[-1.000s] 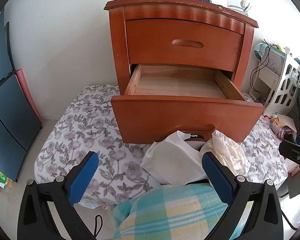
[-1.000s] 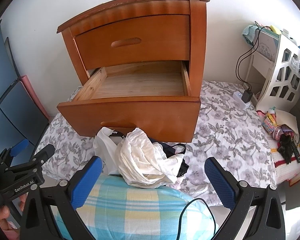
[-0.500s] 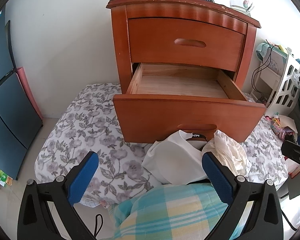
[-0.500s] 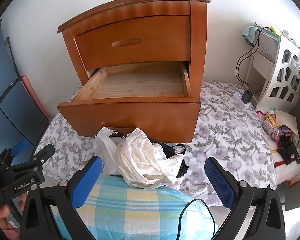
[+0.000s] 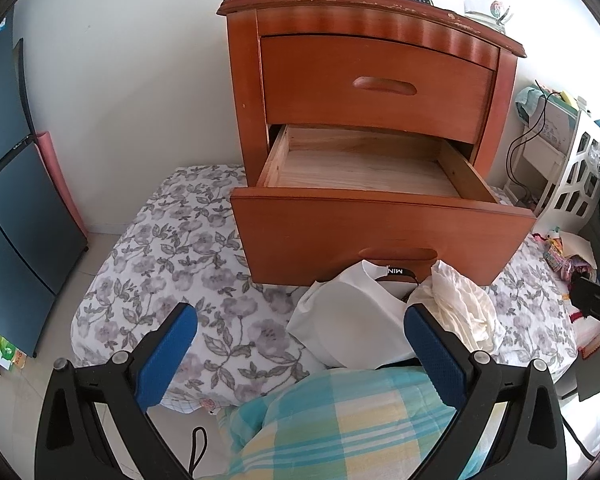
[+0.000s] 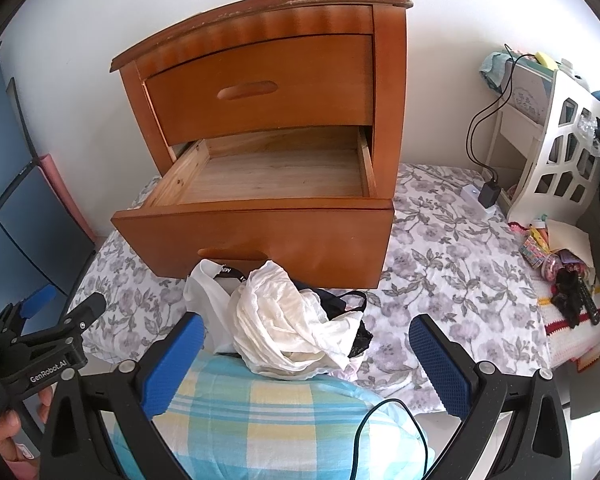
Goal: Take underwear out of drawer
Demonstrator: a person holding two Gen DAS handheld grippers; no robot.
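Underwear (image 6: 288,320) heaped on the floral bedding (image 6: 452,280), touching the pulled-out drawer (image 6: 260,240) front.
Drawer bottom bare; a black piece lies half buried. Left gripper (image 5: 300,354) and right gripper (image 6: 306,354) both spread wide, holding nothing, short of the pile.

Both wrist cameras look down and forward at the nightstand (image 5: 364,92) from near. The left view faces it from left of centre, the right view from right of centre. Both share the open drawer (image 6: 260,208) and the clothes pile (image 6: 284,320).
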